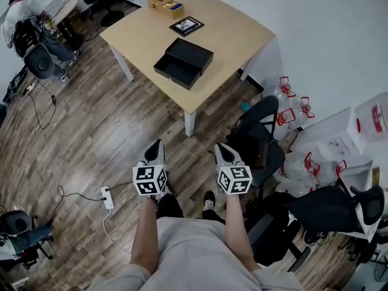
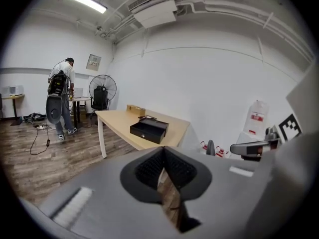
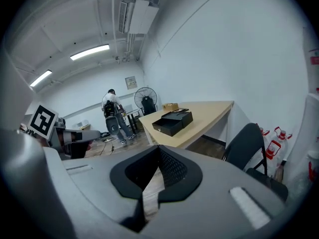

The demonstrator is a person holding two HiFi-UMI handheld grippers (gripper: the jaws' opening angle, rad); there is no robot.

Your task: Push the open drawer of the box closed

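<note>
A black box (image 1: 190, 53) sits on the light wooden table (image 1: 236, 32), and its drawer (image 1: 174, 71) is pulled out toward the table's near edge. The same box shows far ahead in the left gripper view (image 2: 149, 129) and in the right gripper view (image 3: 173, 121). My left gripper (image 1: 156, 144) and right gripper (image 1: 222, 148) hang side by side over the wooden floor, well short of the table. Both are shut with nothing between their fingers. Their dark pads meet at the tips of the left gripper (image 2: 163, 151) and the right gripper (image 3: 158, 149).
A framed picture (image 1: 186, 25) and a small wooden box (image 1: 166, 6) lie farther back on the table. A black chair (image 1: 260, 132) stands at the table's right corner, with water jugs (image 1: 291, 102) along the wall. A power strip (image 1: 107, 197) lies on the floor at left. A person (image 1: 27, 26) stands far left.
</note>
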